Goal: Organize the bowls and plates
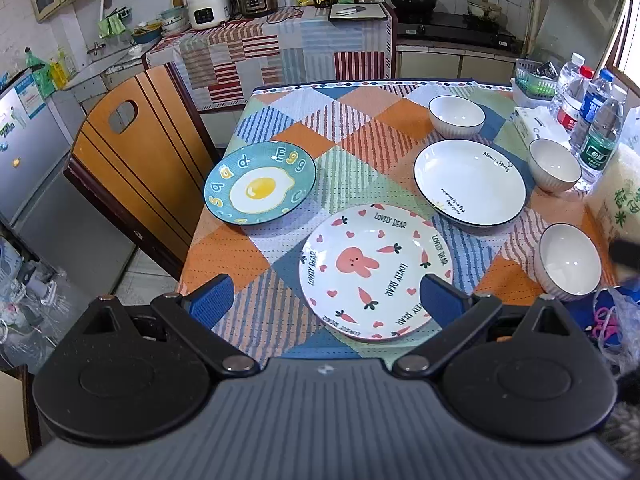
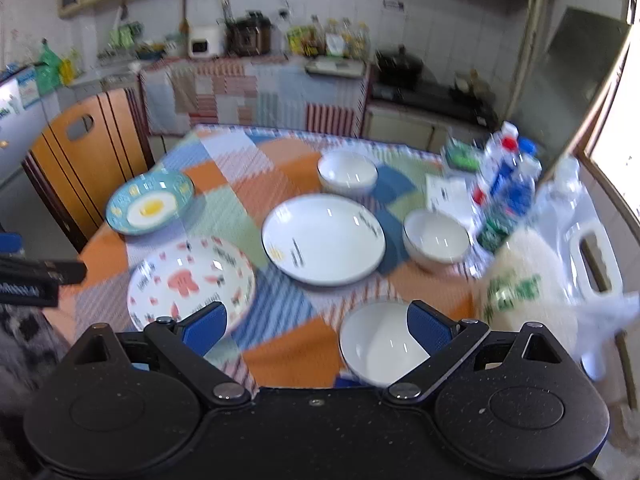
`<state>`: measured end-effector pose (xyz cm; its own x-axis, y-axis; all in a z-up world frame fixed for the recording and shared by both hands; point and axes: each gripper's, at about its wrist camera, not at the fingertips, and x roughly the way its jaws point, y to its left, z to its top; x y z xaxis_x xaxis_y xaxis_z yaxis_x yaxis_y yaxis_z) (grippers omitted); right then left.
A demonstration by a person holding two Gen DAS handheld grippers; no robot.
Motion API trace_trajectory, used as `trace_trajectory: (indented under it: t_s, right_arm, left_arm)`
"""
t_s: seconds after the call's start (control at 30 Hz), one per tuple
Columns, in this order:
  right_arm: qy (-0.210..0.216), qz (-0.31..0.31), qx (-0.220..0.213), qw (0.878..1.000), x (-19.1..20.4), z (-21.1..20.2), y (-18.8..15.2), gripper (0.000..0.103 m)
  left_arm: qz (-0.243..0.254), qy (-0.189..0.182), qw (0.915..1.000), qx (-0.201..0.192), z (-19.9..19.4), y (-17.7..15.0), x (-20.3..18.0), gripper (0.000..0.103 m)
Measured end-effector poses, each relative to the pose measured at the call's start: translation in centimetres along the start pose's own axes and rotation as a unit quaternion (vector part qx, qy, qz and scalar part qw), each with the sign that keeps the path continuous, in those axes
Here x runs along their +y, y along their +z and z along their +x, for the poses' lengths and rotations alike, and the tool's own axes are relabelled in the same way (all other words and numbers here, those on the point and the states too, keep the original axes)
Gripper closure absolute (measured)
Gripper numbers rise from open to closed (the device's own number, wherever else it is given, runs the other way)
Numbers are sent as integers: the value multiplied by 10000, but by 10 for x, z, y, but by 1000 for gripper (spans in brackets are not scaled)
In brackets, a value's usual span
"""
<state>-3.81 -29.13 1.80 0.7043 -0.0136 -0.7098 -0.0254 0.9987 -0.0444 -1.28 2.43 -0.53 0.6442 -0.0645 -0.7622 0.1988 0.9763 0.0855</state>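
Hovering with blue ribbed pads spread wide, the left gripper (image 1: 326, 300) frames a glossy round bunny plate (image 1: 376, 270) at centre; the right gripper (image 2: 318, 326), equally agape, flanks a smooth white bowl (image 2: 380, 346) at lower right on the checked woven tablecloth (image 1: 360, 128).

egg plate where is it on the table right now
The egg plate sits at the table's left edge beside the wooden chair, left of the rabbit plate.

The left gripper (image 1: 326, 300) has a dark grey ribbed body with a small pale mark in the middle. Two round black discs sit at its sides, and black linkage arms with silver rivets carry blue textured fingers (image 1: 212, 300). The right gripper (image 2: 316, 328) has the same build: black speckled housing, silver rivets, a small centre screw and blue fingers (image 2: 206, 328).
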Motion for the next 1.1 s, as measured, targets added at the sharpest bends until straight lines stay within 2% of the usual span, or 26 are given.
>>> trace_trajectory:
  t_s: [0.13, 0.2, 0.27, 0.3, 0.43, 0.63, 0.7, 0.77, 0.87, 0.97, 1.03, 1.1]
  right_arm:
    - [500, -213, -892, 9945, 2, -3, 16, 4]
    - [924, -364, -1457, 9843, 4, 2, 23, 0]
    - [1334, -286, -1722, 9756, 6, 15, 34, 0]
    - [1519, -238, -1712, 9732, 9, 24, 41, 0]
    - [1905, -261, -1349, 9720, 30, 69, 69, 0]
    - [2468, -657, -910, 9625, 74, 116, 91, 0]
    - [2710, -718, -870, 9560, 83, 129, 95, 1]
    - [2931, -814, -741, 9497, 93, 146, 96, 1]
    - [3006, -877, -552, 9481, 106, 173, 100, 1]
    - [3199, -716, -170, 9446, 116, 208, 102, 1]
    - [3236, -618, 77, 9442, 123, 232, 103, 3]
    - [3278, -485, 446, 9424, 132, 258, 104, 14]
  left_arm:
    - [81, 158, 9997, -164, 3, 13, 11, 2]
    - [-37, 135, 9995, -289, 6, 22, 23, 2]
    - [-287, -86, 9986, -443, 9, 32, 41, 2]
    - [-330, -116, 9983, -474, 12, 37, 49, 2]
    - [-304, -22, 9976, -616, 30, 54, 76, 3]
    - [-530, -274, 9978, -291, 83, 72, 120, 4]
    - [-775, -150, 9967, -169, 105, 76, 134, 4]
    - [-895, 22, 9960, -46, 128, 78, 144, 10]
    - [-907, 80, 9957, 189, 162, 78, 155, 10]
    - [-1037, 27, 9934, 487, 199, 78, 167, 13]
    - [-978, 27, 9937, 546, 219, 77, 170, 17]
    - [-856, 36, 9952, 469, 236, 76, 169, 17]
